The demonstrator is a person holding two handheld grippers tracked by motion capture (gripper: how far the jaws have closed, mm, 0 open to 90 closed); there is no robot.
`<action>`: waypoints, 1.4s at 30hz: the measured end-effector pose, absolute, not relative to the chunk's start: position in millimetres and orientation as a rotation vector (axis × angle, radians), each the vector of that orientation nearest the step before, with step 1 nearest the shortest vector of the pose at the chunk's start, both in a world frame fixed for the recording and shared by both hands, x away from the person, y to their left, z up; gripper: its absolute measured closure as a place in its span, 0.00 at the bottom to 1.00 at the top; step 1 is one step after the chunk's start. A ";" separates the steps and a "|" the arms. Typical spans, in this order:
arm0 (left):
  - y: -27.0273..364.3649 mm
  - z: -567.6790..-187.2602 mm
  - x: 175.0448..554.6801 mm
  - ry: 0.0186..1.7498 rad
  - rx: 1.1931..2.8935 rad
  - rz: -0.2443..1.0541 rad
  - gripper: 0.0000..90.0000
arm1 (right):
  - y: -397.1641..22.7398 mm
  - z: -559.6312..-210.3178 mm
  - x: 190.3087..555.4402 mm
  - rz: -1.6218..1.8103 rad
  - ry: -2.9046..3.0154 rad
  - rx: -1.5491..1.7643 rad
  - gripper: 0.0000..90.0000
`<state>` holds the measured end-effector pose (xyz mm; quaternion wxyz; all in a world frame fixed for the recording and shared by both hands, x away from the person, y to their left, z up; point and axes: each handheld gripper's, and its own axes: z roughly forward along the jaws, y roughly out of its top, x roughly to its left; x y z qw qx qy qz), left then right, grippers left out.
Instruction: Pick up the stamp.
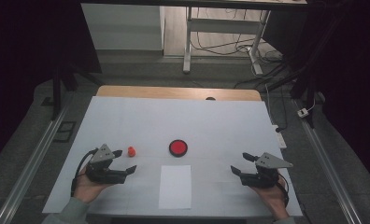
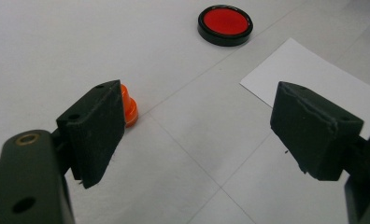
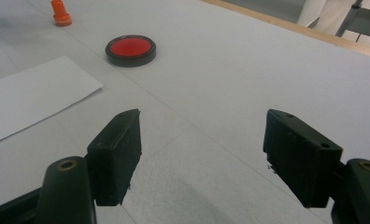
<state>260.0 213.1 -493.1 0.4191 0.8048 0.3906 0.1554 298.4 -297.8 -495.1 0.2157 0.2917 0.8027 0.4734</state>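
The left gripper rests low over the near left part of the bench, its jaws spread wide with nothing between them. In the left gripper view the small orange stamp stands upright just beyond the tip of one jaw, close to it; whether they touch I cannot tell. From the high view the orange stamp sits just beyond that gripper, left of the round red pad in its black case. A white sheet of paper lies near the front edge, between the two grippers. The right gripper sits at the near right, jaws likewise wide apart and empty over bare bench, well apart from the stamp.
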 end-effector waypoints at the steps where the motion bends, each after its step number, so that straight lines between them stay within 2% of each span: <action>1: 213.0 -492.9 261.4 0.981 2.020 0.389 0.21 | -298.0 -495.3 298.5 1.318 2.221 0.812 0.31; 23: 198.3 -487.3 291.3 1.002 2.072 0.400 0.21 | -296.0 -496.0 299.2 1.319 2.224 0.811 0.32; 42: 203.3 -490.3 340.8 1.083 2.117 0.417 0.24 | -295.3 -497.4 300.1 1.308 2.232 0.825 0.32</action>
